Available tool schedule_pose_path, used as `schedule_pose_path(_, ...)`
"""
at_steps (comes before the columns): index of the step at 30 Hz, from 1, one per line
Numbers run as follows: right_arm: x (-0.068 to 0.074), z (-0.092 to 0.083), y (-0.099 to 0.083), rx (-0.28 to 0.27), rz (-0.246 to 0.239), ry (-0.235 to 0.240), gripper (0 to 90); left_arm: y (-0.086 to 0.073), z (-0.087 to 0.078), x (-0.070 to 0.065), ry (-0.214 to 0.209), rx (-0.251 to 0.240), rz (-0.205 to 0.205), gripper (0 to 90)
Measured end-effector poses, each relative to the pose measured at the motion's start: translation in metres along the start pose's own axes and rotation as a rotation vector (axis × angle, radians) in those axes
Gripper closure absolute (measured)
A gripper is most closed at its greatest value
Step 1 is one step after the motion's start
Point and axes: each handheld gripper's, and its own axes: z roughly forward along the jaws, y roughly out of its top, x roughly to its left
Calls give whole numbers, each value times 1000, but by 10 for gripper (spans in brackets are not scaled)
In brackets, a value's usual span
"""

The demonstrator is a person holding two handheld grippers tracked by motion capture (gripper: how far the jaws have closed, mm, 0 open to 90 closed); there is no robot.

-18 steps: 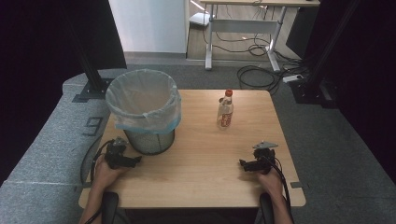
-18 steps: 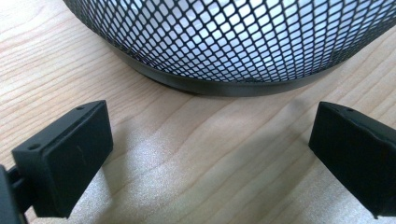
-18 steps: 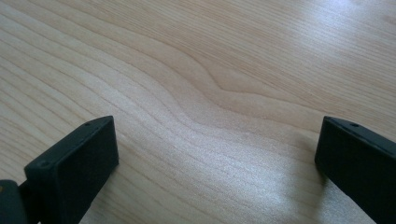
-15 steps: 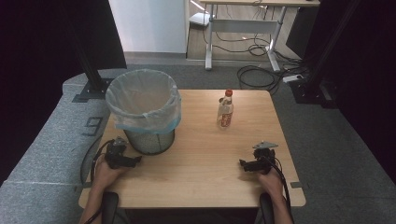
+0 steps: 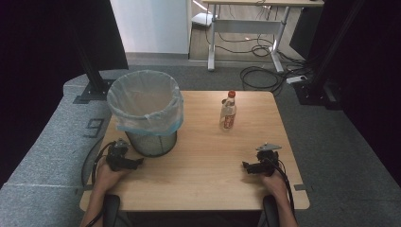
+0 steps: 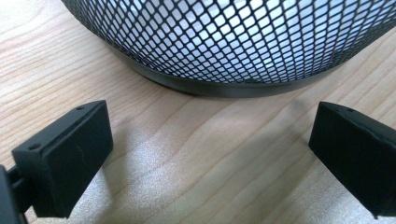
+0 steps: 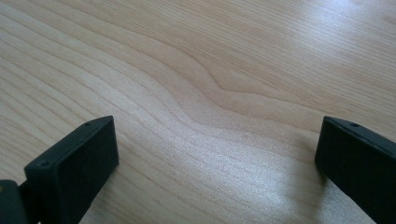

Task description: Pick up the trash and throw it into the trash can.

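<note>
Resting on the wooden tabletop, both grippers wait wide open and empty: the left gripper beside the lined mesh wastebasket, the right gripper well short of the upright bottle. Reaching forward, it should probably clamp the bottle's body squarely.

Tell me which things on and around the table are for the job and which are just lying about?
For the job:
mesh wastebasket, lined with a bag
drink bottle with a red cap
left hand-held gripper and right hand-held gripper, both open

Just lying about:
desk behind the table
cables on the floor
</note>
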Motion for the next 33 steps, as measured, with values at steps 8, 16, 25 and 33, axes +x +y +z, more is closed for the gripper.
schedule_pose_path(8, 1, 0, 0, 2, 5, -4, 0, 0, 0, 0, 1, 0, 0, 0)
schedule_pose_path(16, -1, 0, 8, 33, -1, 8, 0, 0, 0, 0, 1, 0, 0, 0)
schedule_pose_path(25, -6, 2, 30, -2, 5, 8, 0, 0, 0, 0, 1, 0, 0, 0)
schedule_pose_path(33, -11, 8, 57, -21, 9, 11, 0, 0, 0, 0, 1, 0, 0, 0)
